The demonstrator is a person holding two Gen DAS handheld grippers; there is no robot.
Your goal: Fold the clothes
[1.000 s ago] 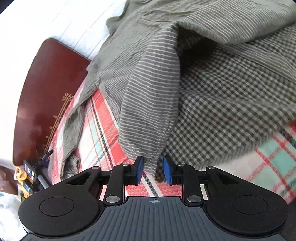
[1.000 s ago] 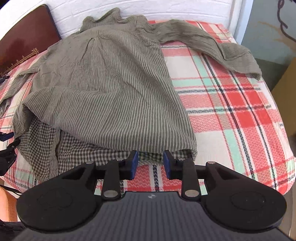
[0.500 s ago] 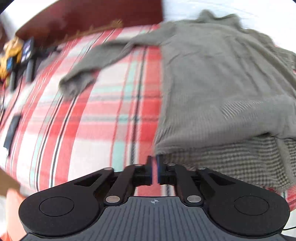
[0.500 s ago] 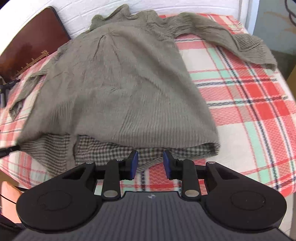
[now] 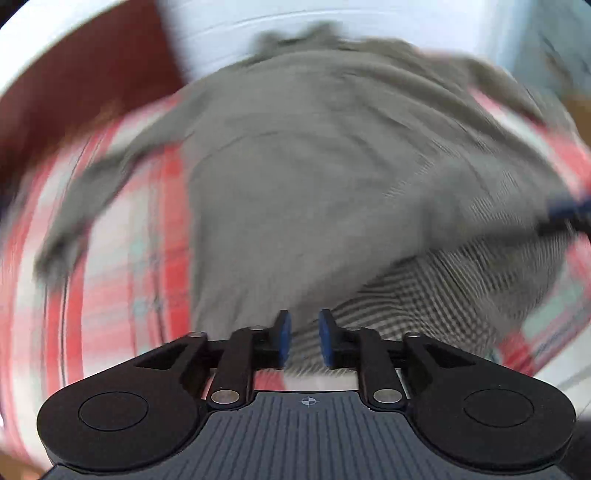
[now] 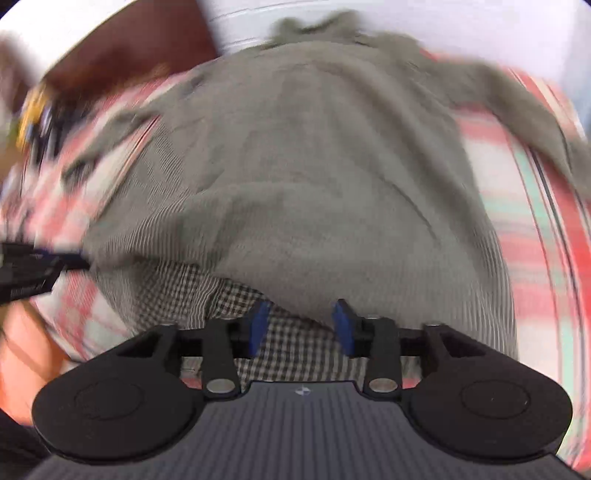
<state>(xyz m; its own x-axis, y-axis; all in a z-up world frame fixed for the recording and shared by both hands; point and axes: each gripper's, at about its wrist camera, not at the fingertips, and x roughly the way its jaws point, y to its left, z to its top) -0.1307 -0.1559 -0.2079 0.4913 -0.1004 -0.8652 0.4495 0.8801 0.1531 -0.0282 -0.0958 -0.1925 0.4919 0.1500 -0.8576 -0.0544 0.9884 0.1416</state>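
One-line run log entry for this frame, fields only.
task: fold clothes | garment: grey shirt spread on plaid bedsheet | left gripper: jaws opening, nothing pinched | right gripper: jaws opening over hem, nothing pinched | views: motion-blurred

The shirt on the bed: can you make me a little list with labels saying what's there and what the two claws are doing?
garment: grey striped shirt, spread out, collar toward the white wall
lining: checked fabric showing at the near hem
surface: red plaid bedcover
sleeves: one out to each side, lying on the bedcover
left claw: jaws opening, over the near hem, no cloth pinched
right claw: jaws opening, over the checked hem, no cloth pinched
background: dark red headboard
picture quality: blurred, fine detail lost
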